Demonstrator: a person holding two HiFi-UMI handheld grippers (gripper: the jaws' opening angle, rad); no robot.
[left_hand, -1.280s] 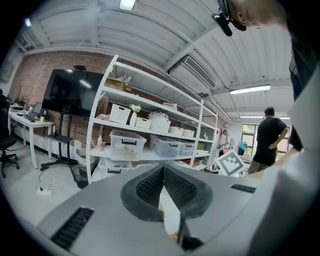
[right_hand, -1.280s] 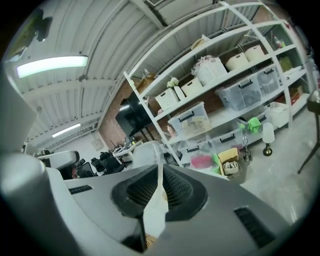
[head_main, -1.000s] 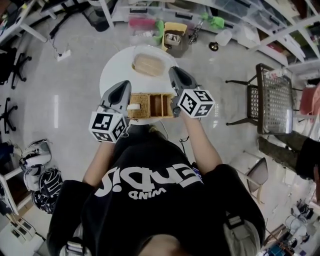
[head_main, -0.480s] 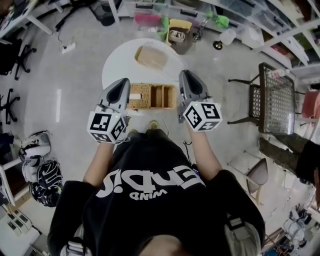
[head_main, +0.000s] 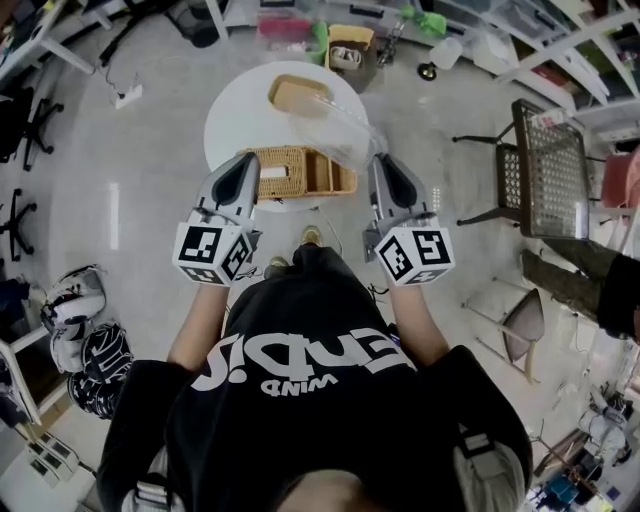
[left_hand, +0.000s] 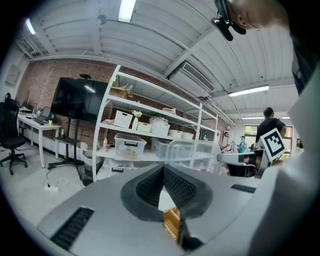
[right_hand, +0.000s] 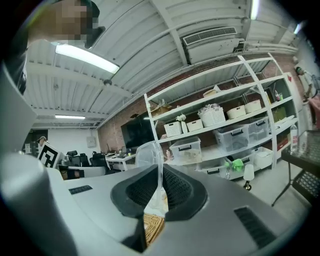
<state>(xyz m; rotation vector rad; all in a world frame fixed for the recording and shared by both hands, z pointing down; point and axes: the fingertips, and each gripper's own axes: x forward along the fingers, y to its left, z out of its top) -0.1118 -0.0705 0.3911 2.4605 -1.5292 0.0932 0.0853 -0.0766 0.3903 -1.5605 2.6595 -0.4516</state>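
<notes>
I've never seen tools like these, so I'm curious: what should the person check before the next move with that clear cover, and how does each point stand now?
1. Right gripper has a hold on the clear plastic cover: jaws closed on its thin edge. Ok.
2. Cover is free of the wicker basket: in the head view it overlaps the basket's far right corner, and any gap is unreadable. Cannot tell.
3. Left gripper is empty: jaw tips together, nothing seen between them, beside the basket's left end. Ok.
4. Basket rests on the round white table: yes, though close to the near rim. Ok.
5. Bare tabletop is available: some shows left of the basket. Ok.
</notes>
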